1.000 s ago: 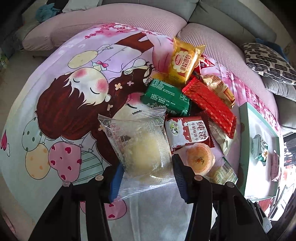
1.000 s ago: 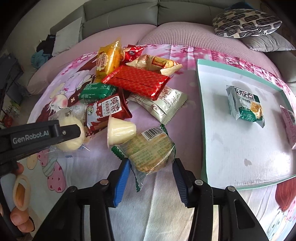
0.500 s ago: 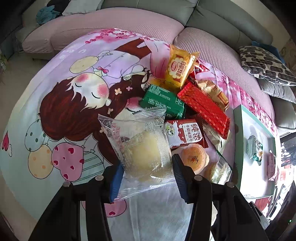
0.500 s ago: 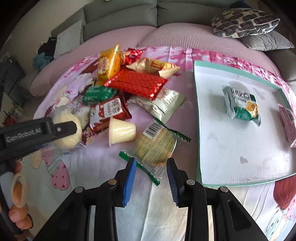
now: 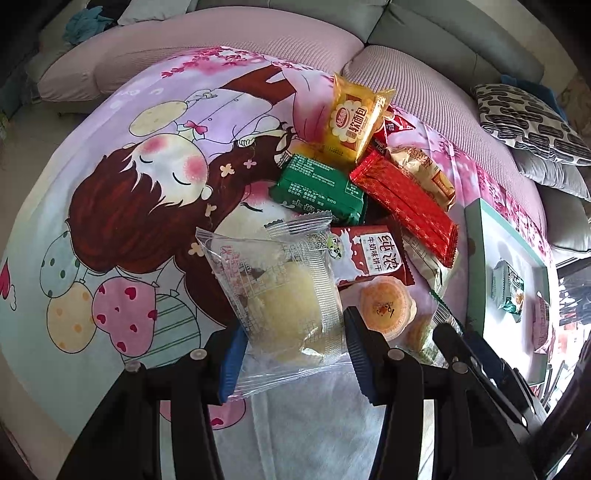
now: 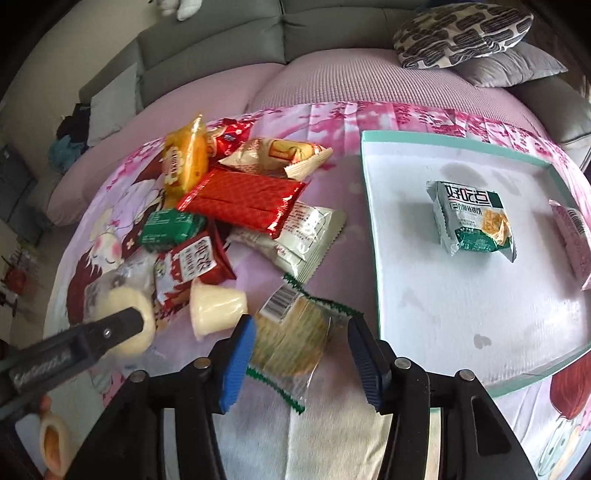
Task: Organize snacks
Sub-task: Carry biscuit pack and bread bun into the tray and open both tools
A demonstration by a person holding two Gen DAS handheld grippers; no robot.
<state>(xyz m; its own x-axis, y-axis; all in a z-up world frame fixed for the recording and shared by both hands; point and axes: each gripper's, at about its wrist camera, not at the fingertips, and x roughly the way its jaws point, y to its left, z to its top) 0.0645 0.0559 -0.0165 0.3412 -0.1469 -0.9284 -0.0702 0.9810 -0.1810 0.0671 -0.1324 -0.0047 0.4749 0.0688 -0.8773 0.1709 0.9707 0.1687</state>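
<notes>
My left gripper [image 5: 293,354] is shut on a clear-wrapped yellow pastry [image 5: 291,306], which also shows in the right wrist view [image 6: 125,314]. My right gripper [image 6: 299,356] stands around a green-edged clear pack with a round biscuit [image 6: 291,332]; its pads touch the pack's sides and the pack looks lifted and blurred. A pile of snacks lies beyond: a yellow pack [image 6: 186,158], a long red pack [image 6: 243,199], a green pack [image 6: 170,229], a red milk-biscuit pack [image 6: 192,266], a jelly cup [image 6: 218,310]. A white tray [image 6: 461,302] holds a green-and-silver pack [image 6: 471,221].
A pink pack [image 6: 572,240] lies at the tray's right edge. The snacks rest on a cartoon-print pink cloth [image 5: 147,177] over a round pink sofa seat. Grey cushions [image 6: 509,70] and a patterned pillow [image 6: 461,33] sit behind. The left gripper's arm [image 6: 70,354] crosses the right view's lower left.
The right gripper closed in on the biscuit pack, and the pack turned and rose between the pads. The left gripper kept hold of the pastry and lifted slightly.
</notes>
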